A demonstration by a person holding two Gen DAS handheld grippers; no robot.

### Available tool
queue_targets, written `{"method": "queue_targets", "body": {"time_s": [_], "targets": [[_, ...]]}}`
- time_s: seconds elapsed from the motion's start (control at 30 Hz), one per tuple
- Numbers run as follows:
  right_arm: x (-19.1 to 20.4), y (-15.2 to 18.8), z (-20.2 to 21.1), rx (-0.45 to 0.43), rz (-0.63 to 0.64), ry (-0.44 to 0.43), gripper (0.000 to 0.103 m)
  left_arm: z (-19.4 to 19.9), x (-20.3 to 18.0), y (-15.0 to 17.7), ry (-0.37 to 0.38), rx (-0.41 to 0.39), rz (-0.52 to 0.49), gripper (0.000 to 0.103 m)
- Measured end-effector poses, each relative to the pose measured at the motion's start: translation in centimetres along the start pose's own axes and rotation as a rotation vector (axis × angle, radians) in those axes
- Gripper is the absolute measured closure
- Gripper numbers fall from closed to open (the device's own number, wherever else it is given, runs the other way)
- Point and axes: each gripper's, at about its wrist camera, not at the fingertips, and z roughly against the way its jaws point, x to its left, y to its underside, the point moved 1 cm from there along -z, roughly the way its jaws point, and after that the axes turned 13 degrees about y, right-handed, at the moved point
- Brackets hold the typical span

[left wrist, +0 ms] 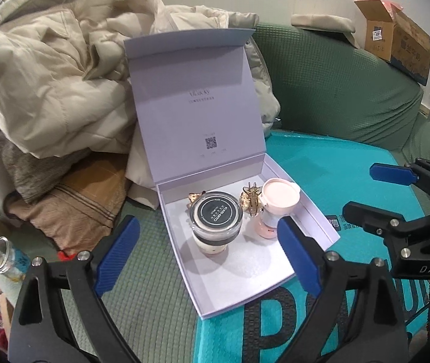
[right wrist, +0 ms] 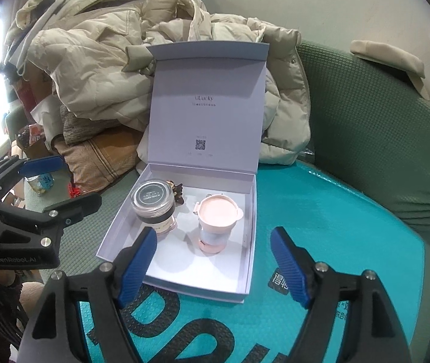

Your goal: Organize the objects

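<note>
A white gift box (left wrist: pixel 239 296) (right wrist: pixel 115 230) stands open on the sofa, its lid (left wrist: pixel 196 99) (right wrist: pixel 208 103) upright. Inside stand a glass cup with a black lid (left wrist: pixel 216 219) (right wrist: pixel 153 201) and a pink cup with a pink lid (left wrist: pixel 280 198) (right wrist: pixel 218 211). A brown hair claw (left wrist: pixel 250 202) lies between them, and another clip (left wrist: pixel 195 197) (right wrist: pixel 177 192) sits behind the black-lidded cup. My left gripper (left wrist: pixel 208 260) is open and empty in front of the box. My right gripper (right wrist: pixel 213 264) is open and empty over the box's near edge.
A teal padded mailer (left wrist: pixel 336 175) (right wrist: pixel 320 211) lies under the box on the green sofa (left wrist: pixel 336 84) (right wrist: pixel 366 106). Beige coats (left wrist: pixel 48 75) (right wrist: pixel 109 60) pile up behind. A glass jar (left wrist: pixel 6 257) (right wrist: pixel 41 181) lies at left. A cardboard box (left wrist: pixel 396 39) sits on the sofa back.
</note>
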Motion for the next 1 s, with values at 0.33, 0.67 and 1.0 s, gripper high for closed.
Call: {"method": "queue_targets", "body": {"time_s": [0.33, 0.67, 1.0], "targets": [[-0.4, 1.9, 4.0, -0.035, -0.01, 0.001, 0.009, 4.3, -2.0, 0.6, -0.029, -0.017, -0.009, 0.003], [-0.5, 4.9, 6.8, -0.031, -0.019, 0.02, 0.007, 7.9, -4.2, 2.6, -0.068, -0.022, -0.029, 0.001], [0.0, 8.6, 8.6, -0.002, -0.042, 0.035, 0.007, 9.7, -5.4, 5.6, -0.077, 0.003, -0.022, 0.001]]}}
